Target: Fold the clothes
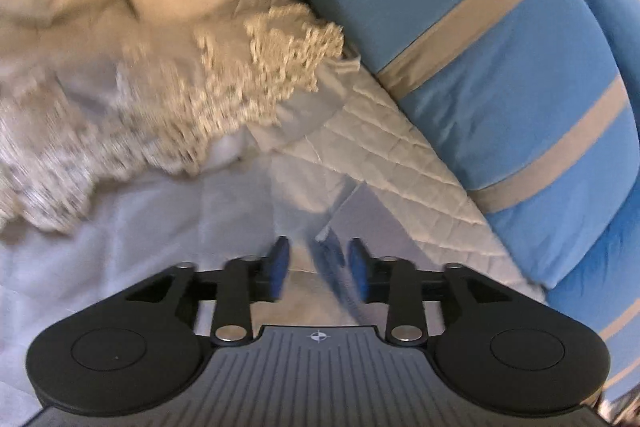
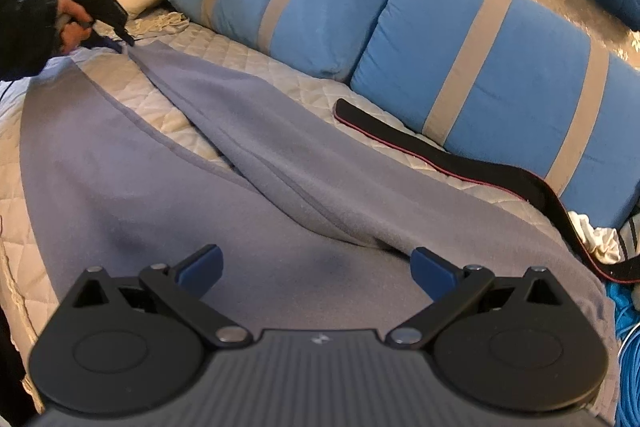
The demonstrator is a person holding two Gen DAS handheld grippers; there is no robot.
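Right under my right hand-held gripper (image 2: pixel 316 269) lies the lavender blanket (image 2: pixel 248 147) – jaws spread wide, nothing between them. Ahead and to the left, my left hand-held gripper (image 1: pixel 319 269) is at the blanket's far corner, jaws partly apart with a fold of cloth between them; I cannot tell whether the pads press it. Blue striped pillows (image 2: pixel 492 67) line the bed (image 2: pixel 256 65) beyond.

A lavender-grey fleece garment (image 2: pixel 256 163) is lying over a cream diamond-quilted bedspread (image 2: pixel 280 75). The pillows (image 2: pixel 492 67) are showing bright blue with beige stripes. A black strap (image 2: pixel 460 155) is showing a thin red edge. Both grippers are wearing blue pads (image 2: pixel 202 267) on black frames.
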